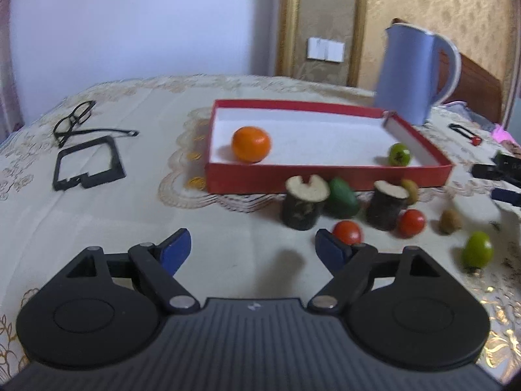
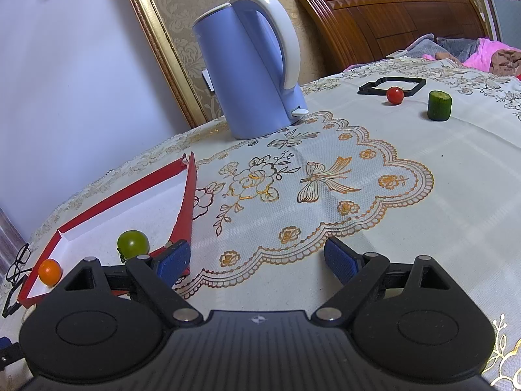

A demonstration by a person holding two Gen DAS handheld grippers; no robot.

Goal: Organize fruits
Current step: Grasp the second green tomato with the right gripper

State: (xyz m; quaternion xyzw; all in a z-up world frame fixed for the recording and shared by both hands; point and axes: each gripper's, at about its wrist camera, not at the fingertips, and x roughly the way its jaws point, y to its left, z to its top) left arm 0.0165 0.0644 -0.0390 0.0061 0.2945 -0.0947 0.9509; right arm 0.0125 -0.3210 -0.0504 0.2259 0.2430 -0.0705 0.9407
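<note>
left gripper (image 1: 252, 247) jaws apart, empty, over tablecloth (image 1: 97, 215) | right gripper (image 2: 257, 257) jaws apart, empty | red tomatoes (image 1: 347, 232), green fruits (image 1: 478, 253), dark cut pieces (image 1: 304, 207) lie just before red tray (image 1: 325, 181) | orange (image 1: 251, 143) and small green fruit (image 1: 399, 154) inside tray | blue kettle (image 1: 413, 75) behind

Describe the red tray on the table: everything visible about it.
The red tray is a shallow rectangular box, seemingly cardboard, red outside with a white lining. It lies flat on the patterned tablecloth, in front of the blue kettle. Its far right corner has split, the walls gaping apart. Inside sit an orange near the left end and a small green fruit at the right wall. Cut pieces and small fruits crowd its near wall outside.
</note>
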